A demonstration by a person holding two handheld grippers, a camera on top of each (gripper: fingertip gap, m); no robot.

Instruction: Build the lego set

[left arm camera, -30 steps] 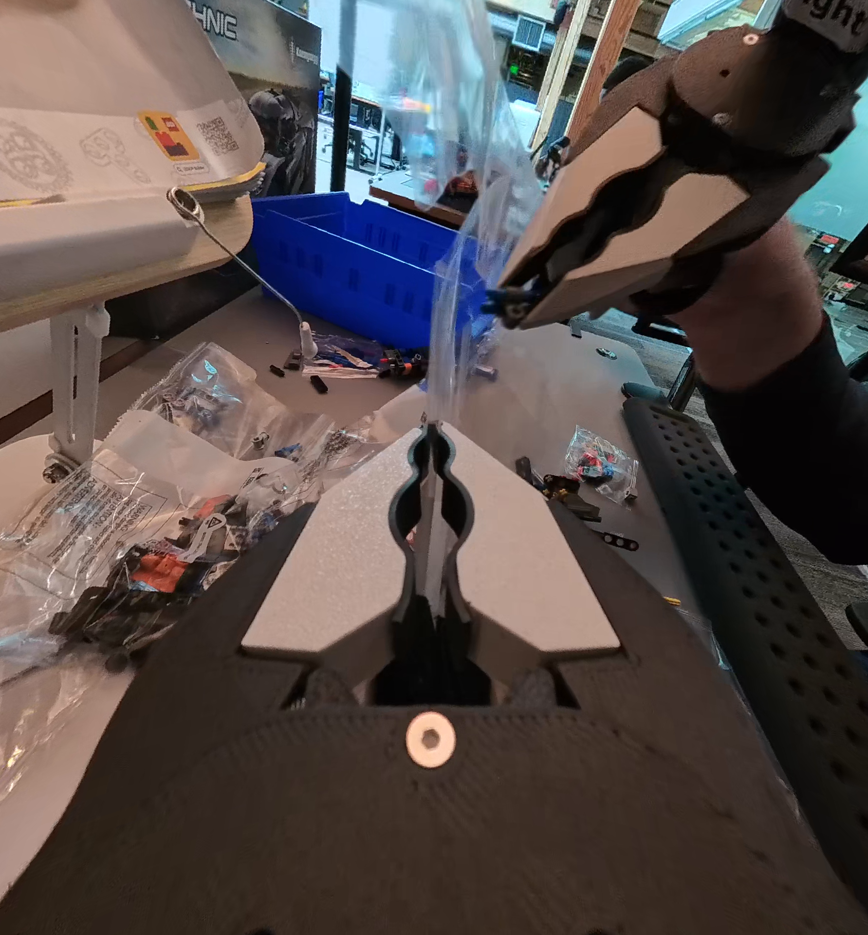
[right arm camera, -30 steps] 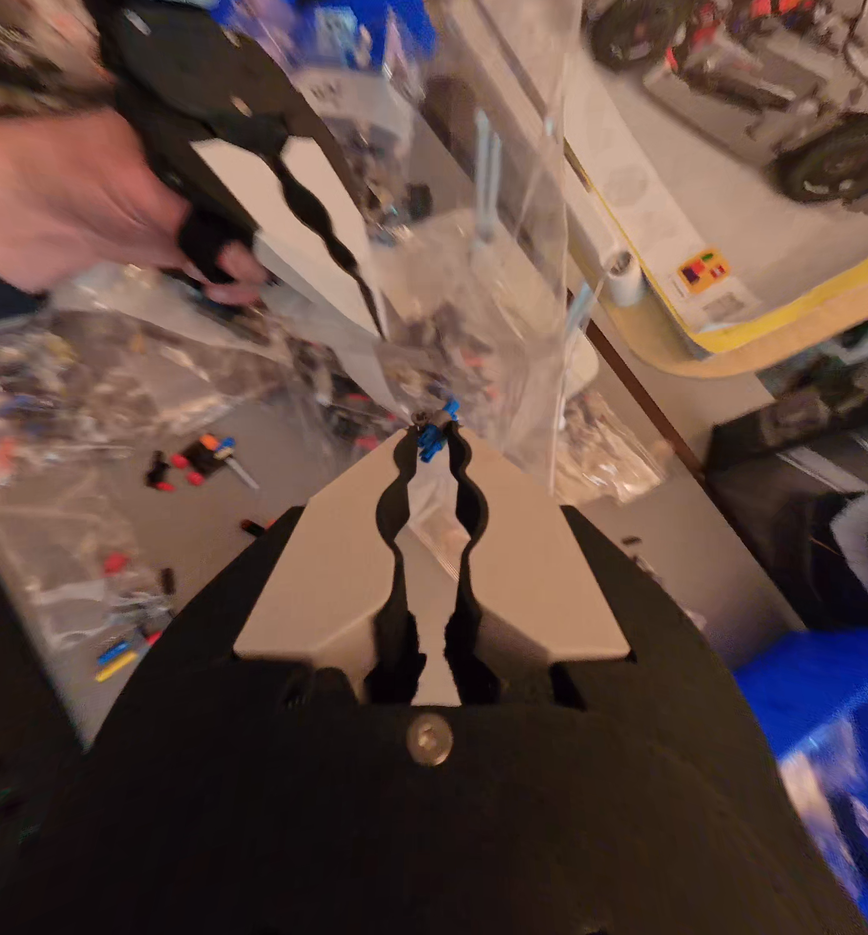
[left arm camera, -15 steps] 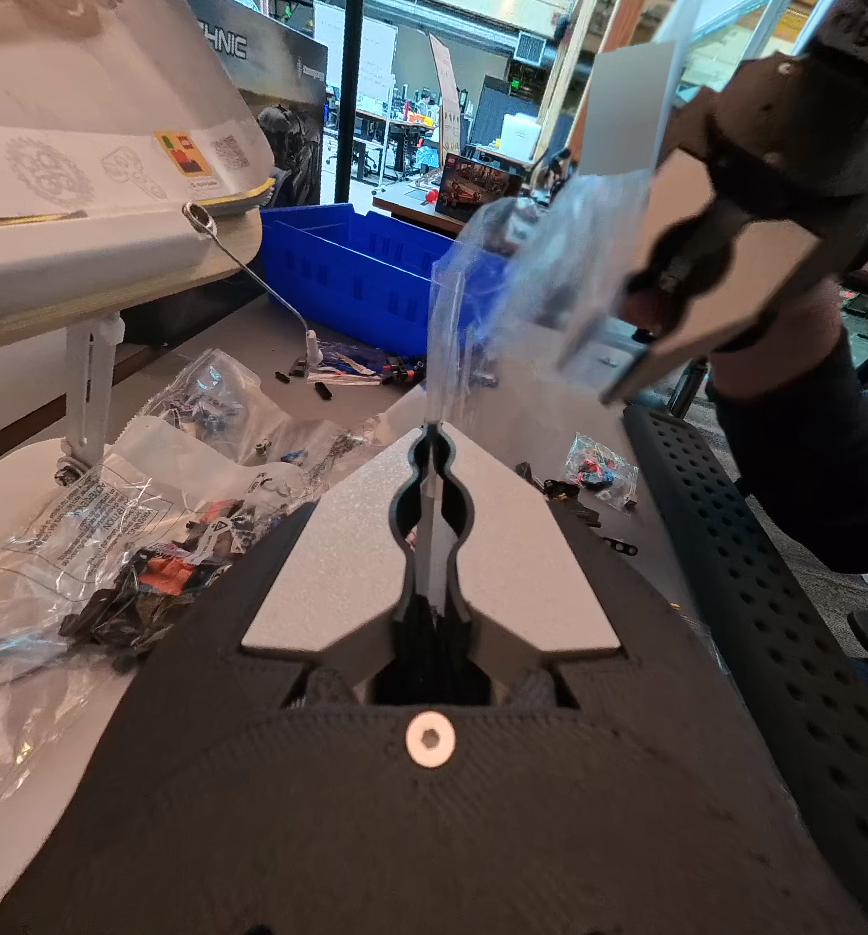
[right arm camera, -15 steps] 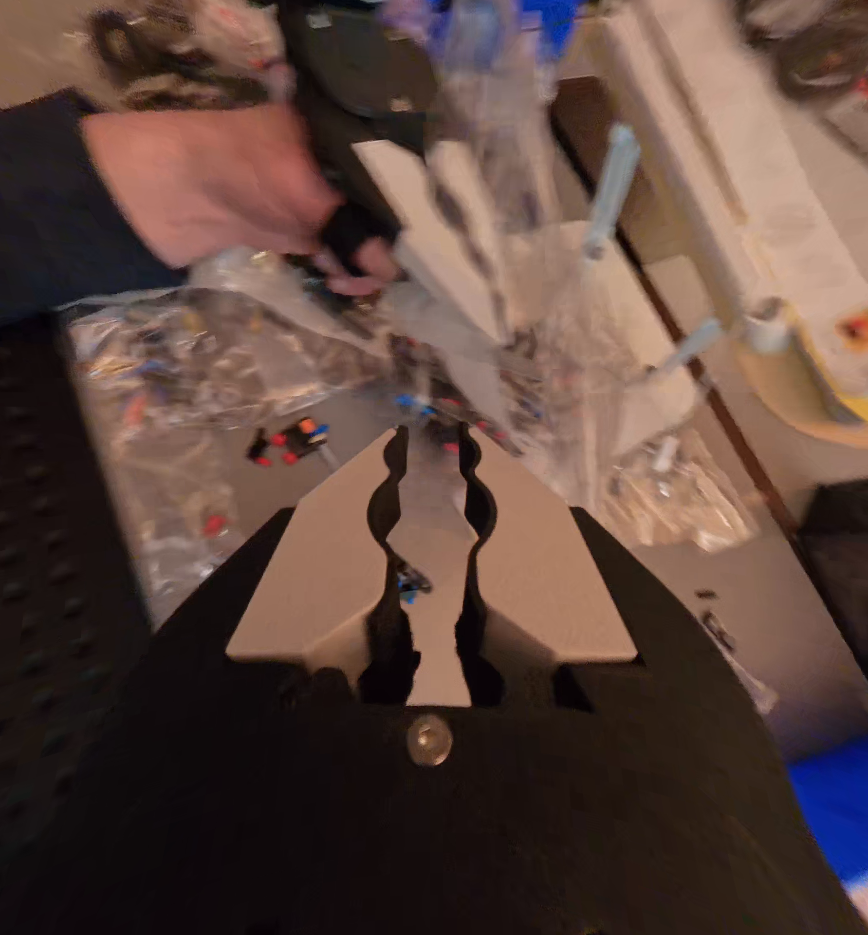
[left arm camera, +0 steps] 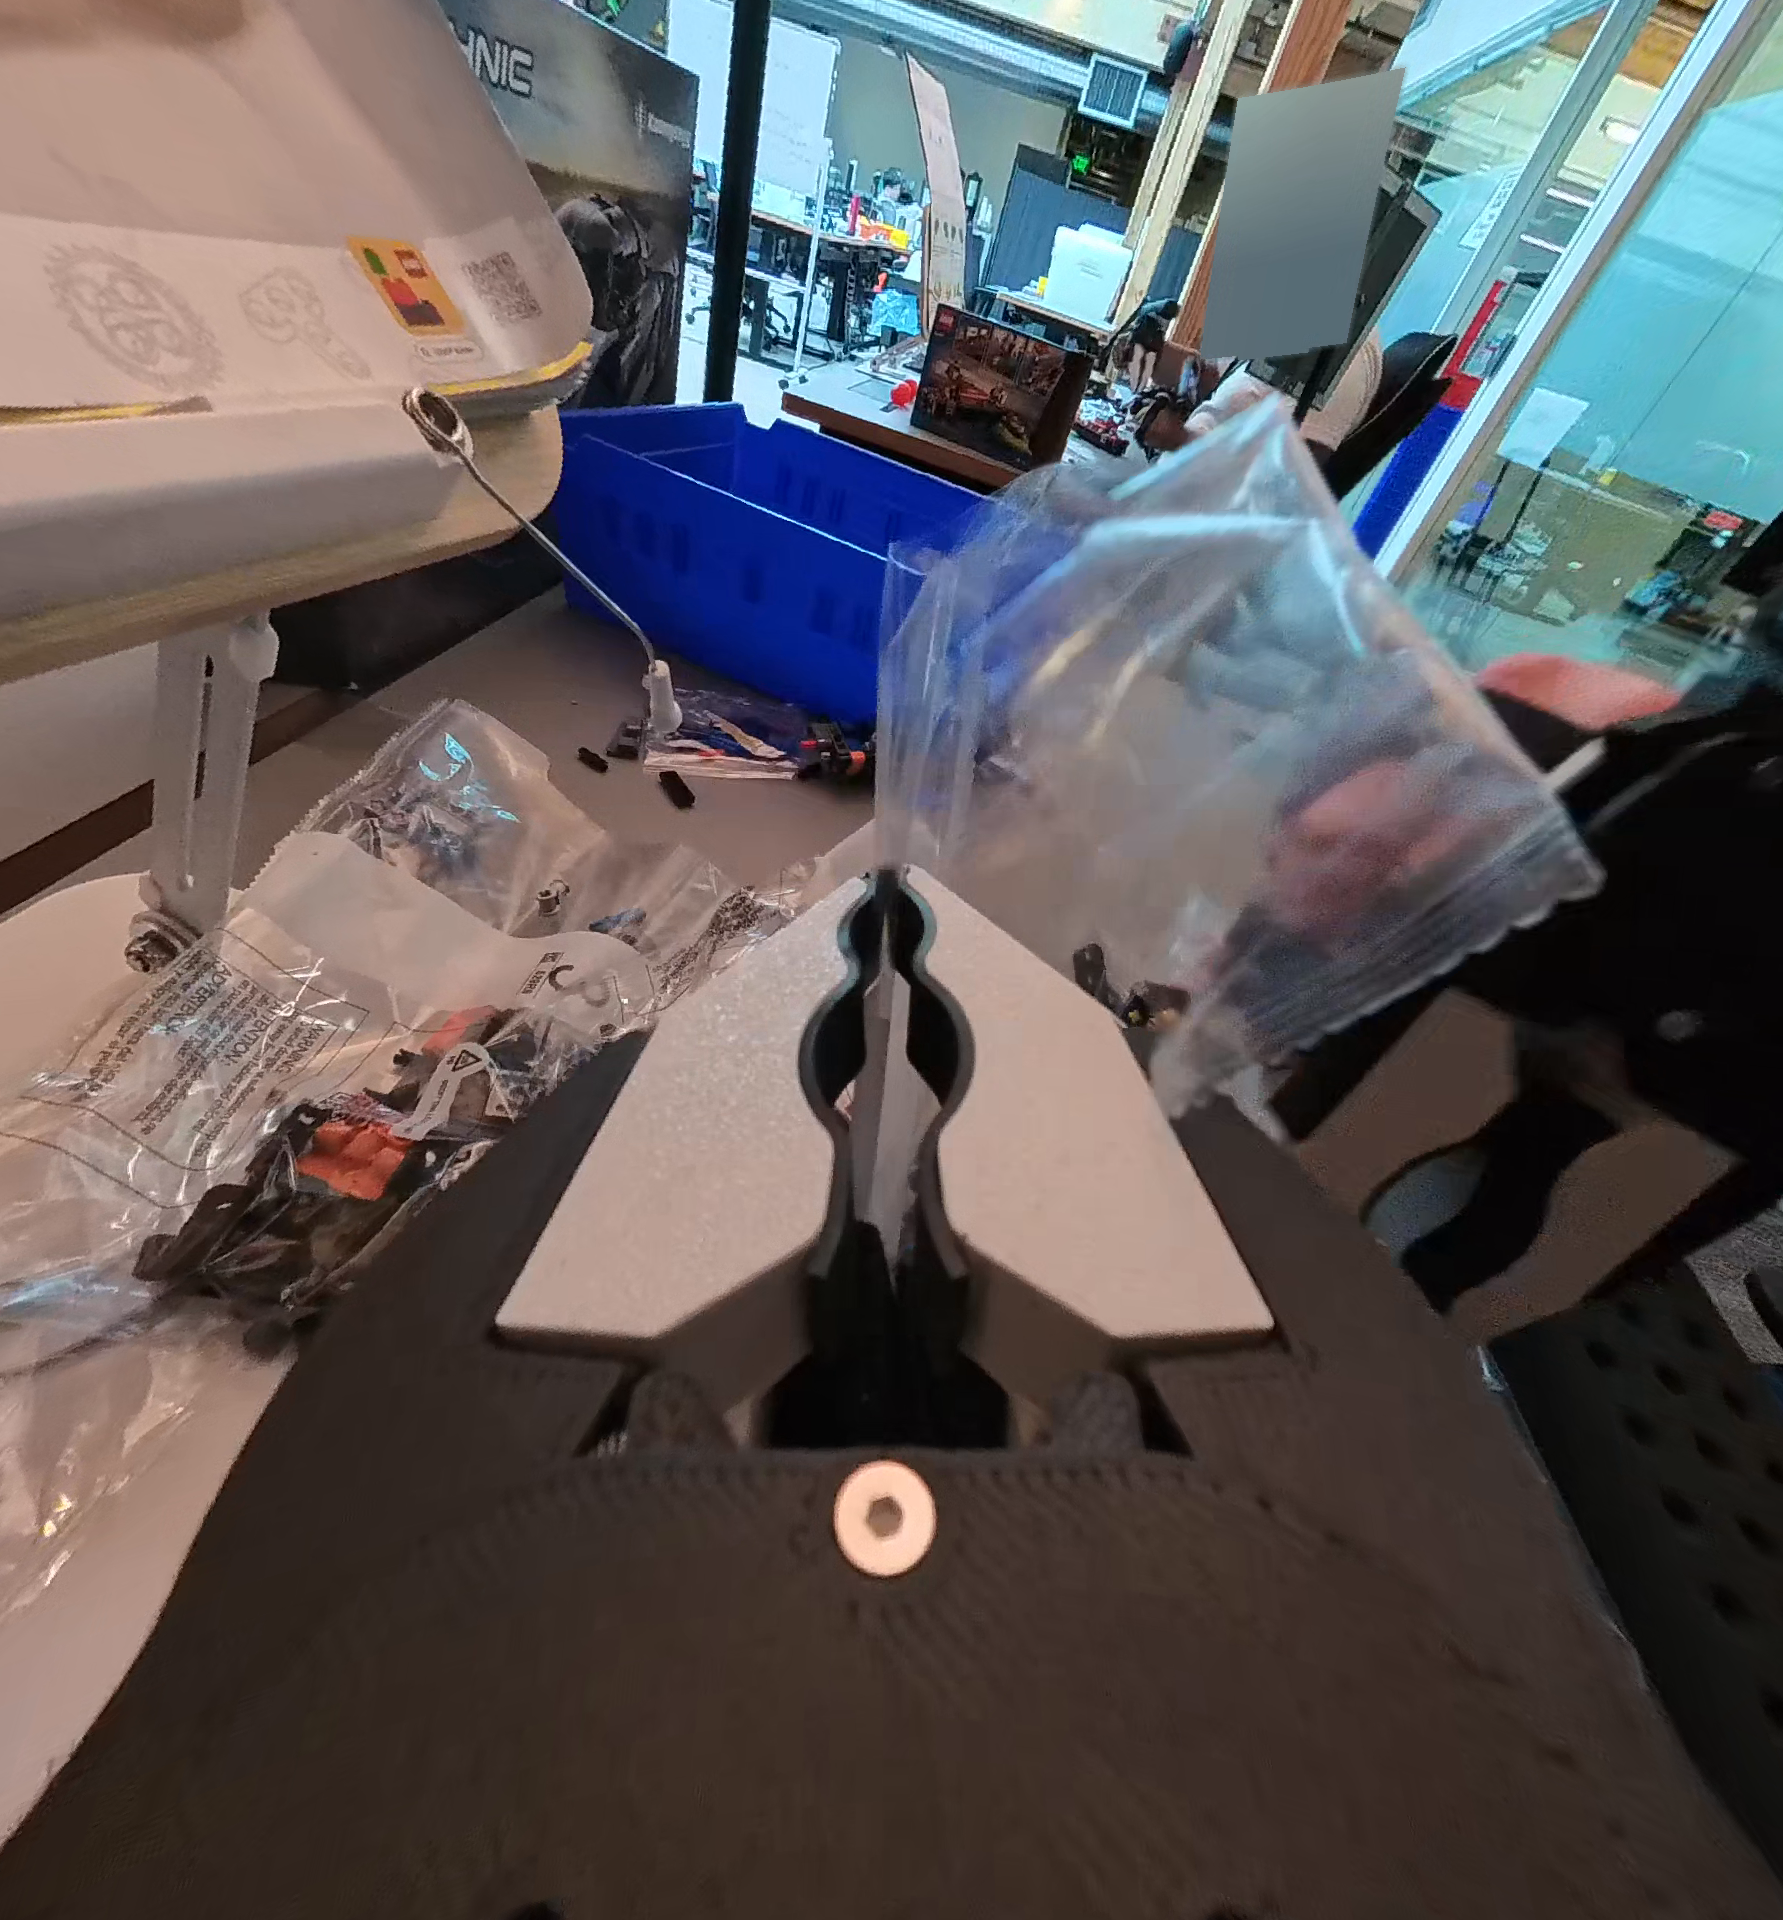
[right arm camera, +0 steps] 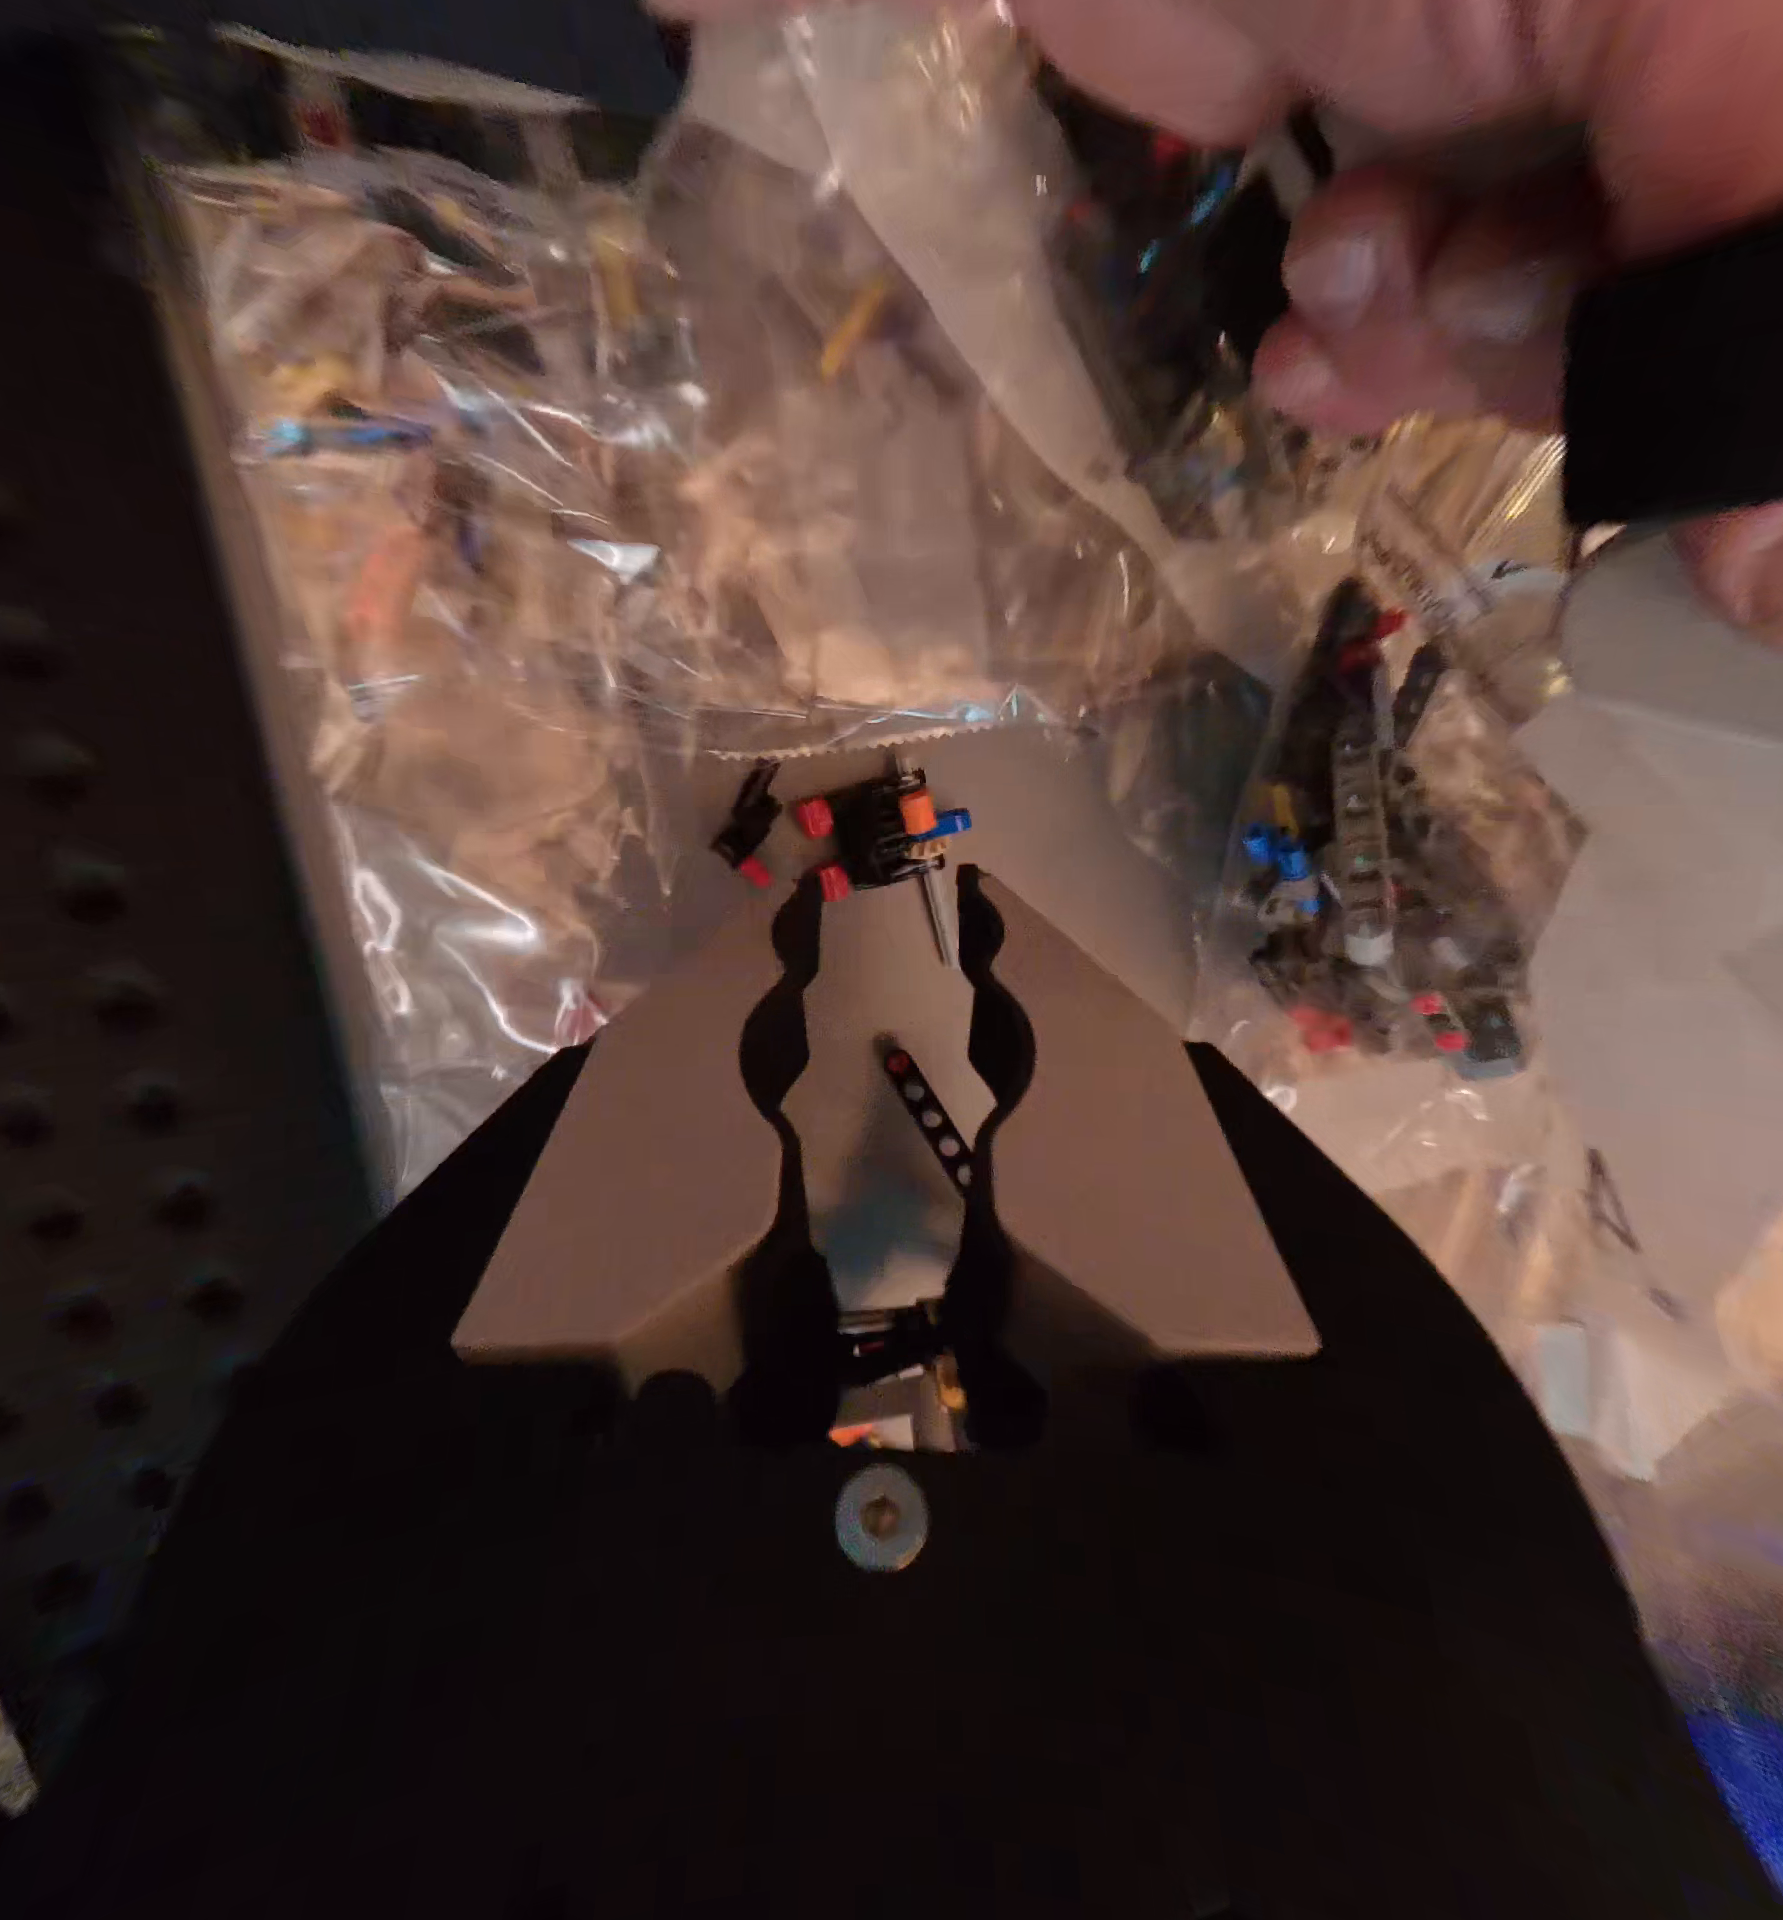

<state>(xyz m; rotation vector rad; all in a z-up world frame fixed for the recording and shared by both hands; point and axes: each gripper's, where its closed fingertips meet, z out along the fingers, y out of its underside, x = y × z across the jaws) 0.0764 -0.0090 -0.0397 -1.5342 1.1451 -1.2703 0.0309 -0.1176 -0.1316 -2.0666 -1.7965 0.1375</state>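
Observation:
My left gripper [left arm camera: 884, 883] is shut on the edge of a clear plastic bag [left arm camera: 1178, 748] and holds it up above the table; the bag looks empty and leans to the right. My right gripper [right arm camera: 887, 883] is open and empty, pointing down at the table. Just beyond its tips lies a small black lego assembly [right arm camera: 871, 831] with red, orange and blue pins. A black holed beam [right arm camera: 934, 1117] lies between its fingers on the table. The right gripper also shows low at the right of the left wrist view [left arm camera: 1593, 1039], blurred.
Several clear bags of lego parts [left arm camera: 326, 1091] lie on the grey table [left arm camera: 554, 686]. A blue bin [left arm camera: 752, 561] stands at the back. An instruction booklet [left arm camera: 191, 301] rests on a white stand [left arm camera: 201, 769] at left. A black perforated chair [left arm camera: 1697, 1507] is at right. My right fingertips sit around 15 centimetres from my left ones.
My right gripper let go of the small blue piece, opened and swung down from beside the bag toward the table. The bag in my left gripper flopped over to the right.

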